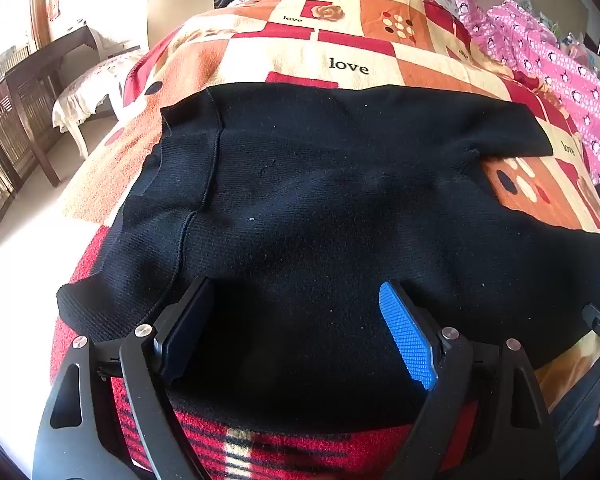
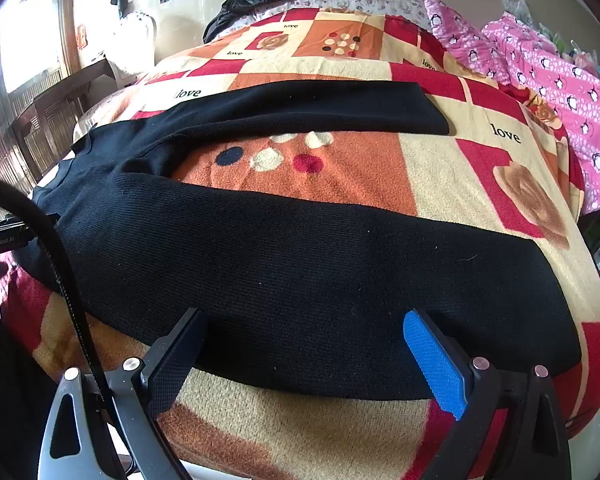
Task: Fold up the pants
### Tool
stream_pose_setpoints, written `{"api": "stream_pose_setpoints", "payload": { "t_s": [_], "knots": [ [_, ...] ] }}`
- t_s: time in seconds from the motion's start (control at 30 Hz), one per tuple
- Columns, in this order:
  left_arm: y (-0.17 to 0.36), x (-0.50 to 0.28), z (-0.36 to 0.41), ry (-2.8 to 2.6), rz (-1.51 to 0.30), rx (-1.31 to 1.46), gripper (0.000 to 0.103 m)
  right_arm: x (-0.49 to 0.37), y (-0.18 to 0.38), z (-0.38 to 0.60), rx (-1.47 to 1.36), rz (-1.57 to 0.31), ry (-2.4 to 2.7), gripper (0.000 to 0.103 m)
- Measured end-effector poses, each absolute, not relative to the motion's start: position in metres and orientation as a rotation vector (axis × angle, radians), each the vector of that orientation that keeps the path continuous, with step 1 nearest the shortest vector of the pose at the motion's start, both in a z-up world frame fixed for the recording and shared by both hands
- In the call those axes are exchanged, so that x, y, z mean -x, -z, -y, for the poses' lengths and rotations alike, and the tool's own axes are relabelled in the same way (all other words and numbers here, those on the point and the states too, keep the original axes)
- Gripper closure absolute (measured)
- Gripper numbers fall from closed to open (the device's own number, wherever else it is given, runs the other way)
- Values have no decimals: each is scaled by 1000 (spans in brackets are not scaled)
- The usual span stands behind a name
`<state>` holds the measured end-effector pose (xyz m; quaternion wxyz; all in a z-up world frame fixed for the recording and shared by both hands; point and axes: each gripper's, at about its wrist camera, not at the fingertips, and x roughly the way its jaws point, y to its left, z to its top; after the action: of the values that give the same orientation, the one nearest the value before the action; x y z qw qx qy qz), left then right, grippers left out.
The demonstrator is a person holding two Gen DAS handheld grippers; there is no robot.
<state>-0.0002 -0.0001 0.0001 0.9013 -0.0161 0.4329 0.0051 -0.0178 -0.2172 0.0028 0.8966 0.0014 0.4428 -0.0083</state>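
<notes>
Black knit pants [image 1: 320, 208] lie spread flat on a patterned blanket [image 1: 340, 56], waistband to the left, two legs running right. My left gripper [image 1: 296, 320] is open, its fingers just over the waist part of the pants near the front edge. In the right wrist view the near leg [image 2: 300, 264] crosses the frame and the far leg [image 2: 300, 108] lies behind it, with blanket [image 2: 440, 168] showing between them. My right gripper [image 2: 304, 348] is open, over the front edge of the near leg. Neither gripper holds cloth.
Pink penguin-print bedding [image 2: 560, 92] is piled at the right of the bed. A black garment [image 2: 252, 4] lies at the head end. A wooden table [image 1: 32, 92] and a covered chair [image 1: 92, 88] stand left of the bed. A black cable [image 2: 60, 264] crosses the right wrist view.
</notes>
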Motion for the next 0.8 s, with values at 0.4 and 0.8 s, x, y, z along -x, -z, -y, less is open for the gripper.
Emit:
{"api": "stream_pose_setpoints", "payload": {
  "t_s": [0.4,0.8],
  "knots": [
    [-1,1,-3,-6,-903,45,18,18,-3,217,-3,-917,17,5],
    [-1,-4,1,-15,-919,39,18,18,-3,217,-3,-916,18,5]
  ]
}}
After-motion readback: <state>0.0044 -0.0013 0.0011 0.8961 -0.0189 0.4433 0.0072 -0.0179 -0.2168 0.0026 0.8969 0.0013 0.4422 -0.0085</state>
